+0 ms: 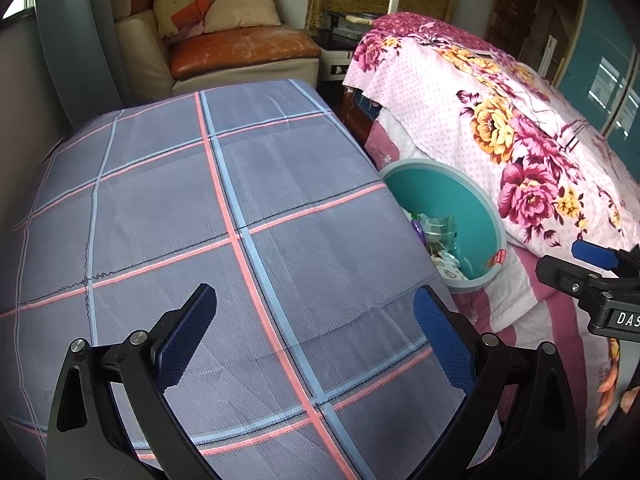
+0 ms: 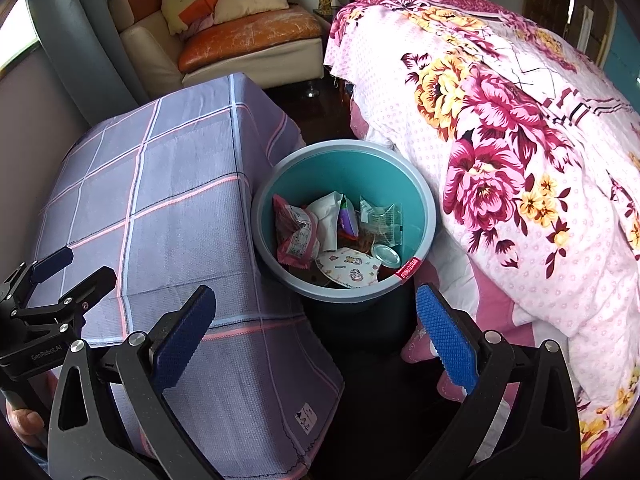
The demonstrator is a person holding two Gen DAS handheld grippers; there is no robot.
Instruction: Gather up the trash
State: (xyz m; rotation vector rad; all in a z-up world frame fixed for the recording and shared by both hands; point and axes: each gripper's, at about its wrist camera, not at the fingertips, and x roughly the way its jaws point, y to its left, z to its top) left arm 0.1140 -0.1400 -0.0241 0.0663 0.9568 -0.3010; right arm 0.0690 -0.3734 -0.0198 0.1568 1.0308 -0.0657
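Wrappers (image 2: 298, 236) and a printed face mask (image 2: 348, 270) fill the teal bin (image 2: 420, 200) beside the checked tablecloth (image 1: 160, 200). Left gripper (image 1: 316, 336) and right gripper (image 2: 316, 334) both gape wide, empty.

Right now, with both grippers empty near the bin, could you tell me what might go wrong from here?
1. The bin stands wedged between the checked cloth and the floral quilt; the right gripper could snag either one.
2. The left gripper and right gripper are close together, so they might collide.
3. Light wrappers might spill out if the bin is bumped.
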